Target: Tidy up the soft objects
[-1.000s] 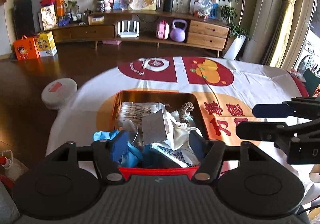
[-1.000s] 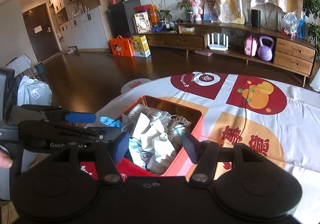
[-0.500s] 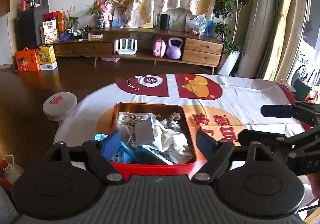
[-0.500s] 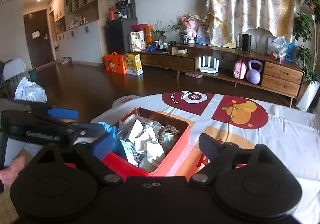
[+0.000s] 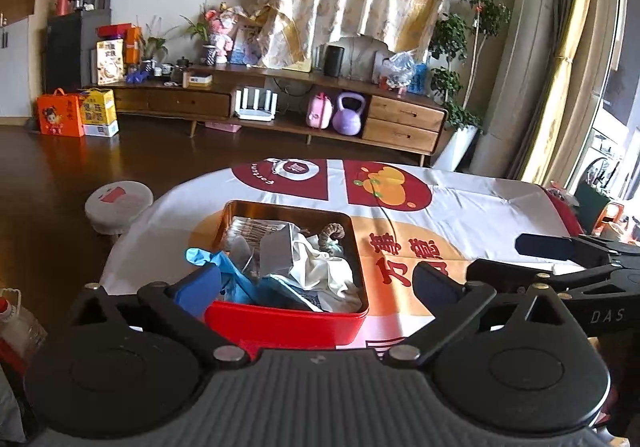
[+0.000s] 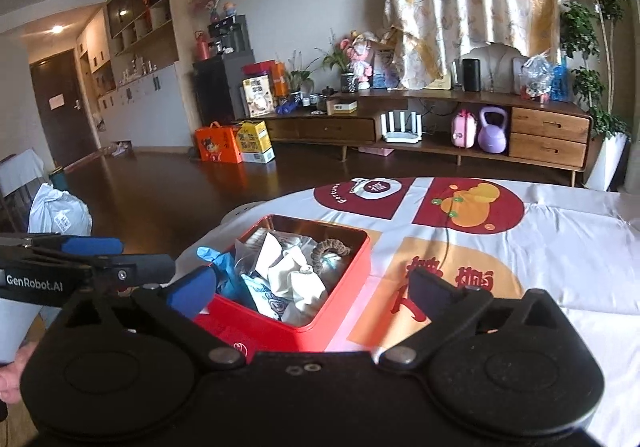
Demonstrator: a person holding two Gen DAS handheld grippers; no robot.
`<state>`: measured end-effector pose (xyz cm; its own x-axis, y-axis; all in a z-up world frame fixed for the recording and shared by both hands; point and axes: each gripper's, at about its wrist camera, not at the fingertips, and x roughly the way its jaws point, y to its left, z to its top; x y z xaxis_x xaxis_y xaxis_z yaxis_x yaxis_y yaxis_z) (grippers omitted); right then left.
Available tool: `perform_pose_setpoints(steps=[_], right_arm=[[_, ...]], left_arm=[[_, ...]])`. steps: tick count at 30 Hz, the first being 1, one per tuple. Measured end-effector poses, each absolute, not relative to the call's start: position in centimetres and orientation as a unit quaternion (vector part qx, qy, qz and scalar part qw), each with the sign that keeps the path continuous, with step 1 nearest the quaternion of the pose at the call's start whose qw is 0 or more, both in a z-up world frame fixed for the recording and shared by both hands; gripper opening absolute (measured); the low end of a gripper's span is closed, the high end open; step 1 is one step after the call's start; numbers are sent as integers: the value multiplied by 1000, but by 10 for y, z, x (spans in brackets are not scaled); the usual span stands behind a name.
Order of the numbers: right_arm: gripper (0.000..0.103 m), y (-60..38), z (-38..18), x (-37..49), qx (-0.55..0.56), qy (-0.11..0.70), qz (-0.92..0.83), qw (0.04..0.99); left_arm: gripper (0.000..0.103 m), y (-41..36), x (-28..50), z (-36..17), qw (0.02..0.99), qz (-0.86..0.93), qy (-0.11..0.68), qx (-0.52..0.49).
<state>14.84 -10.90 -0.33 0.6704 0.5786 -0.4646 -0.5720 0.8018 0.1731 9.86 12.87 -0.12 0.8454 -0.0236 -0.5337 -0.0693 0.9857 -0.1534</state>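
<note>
A red tin box stands on the table's near left part. It is full of soft things: a blue glove hanging over its left rim, white cloth, a brown scrunchie, a clear bag of cotton swabs. My left gripper is open and empty, raised in front of the box. My right gripper is open and empty, to the right of the left one, also back from the box.
The table wears a white cloth with red and orange prints. A round stool stands on the dark floor to the left. A long wooden cabinet with a purple kettlebell lines the far wall.
Both grippers have opened wide and drawn up and back from the box. The box now looks smaller and lower in both views.
</note>
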Motion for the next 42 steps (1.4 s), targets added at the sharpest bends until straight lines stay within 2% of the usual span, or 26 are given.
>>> perform_pose_setpoints(steps=[42], right_arm=[[103, -120, -5, 133, 5, 244, 310, 919]], left_arm=[[103, 109, 79, 2, 962, 7, 261, -80]])
